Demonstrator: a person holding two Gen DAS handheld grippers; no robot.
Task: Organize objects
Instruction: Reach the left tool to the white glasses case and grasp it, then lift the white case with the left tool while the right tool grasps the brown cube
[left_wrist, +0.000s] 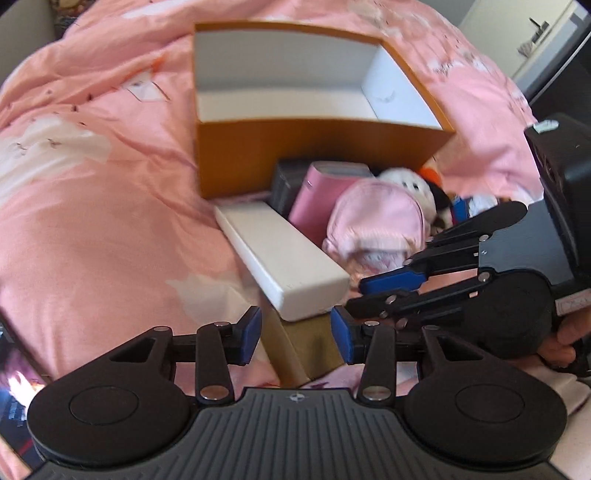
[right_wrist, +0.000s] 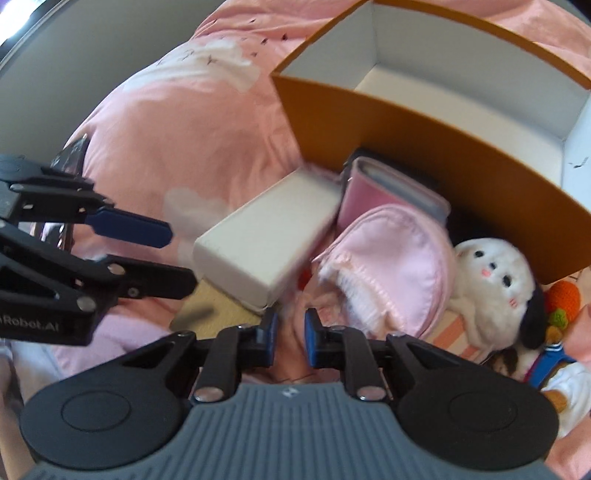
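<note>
An open orange box (left_wrist: 317, 162) with a white inside stands on the pink bedspread. In front of it lies a long white box (left_wrist: 284, 251) on a flat tan thing (left_wrist: 295, 343). My left gripper (left_wrist: 296, 334) is open just short of the white box's near end, its pads on either side of the tan thing. Right of the white box lies a pink fabric pouch (right_wrist: 395, 251). My right gripper (right_wrist: 291, 332) is nearly closed, and the pouch's crumpled pink edge fills the narrow gap.
A pink case (right_wrist: 369, 188) and a dark box (left_wrist: 284, 181) lean against the orange box. A white plush toy (right_wrist: 495, 269) and an orange crochet piece (right_wrist: 561, 291) lie to the right. A hand (left_wrist: 565, 339) holds the right gripper.
</note>
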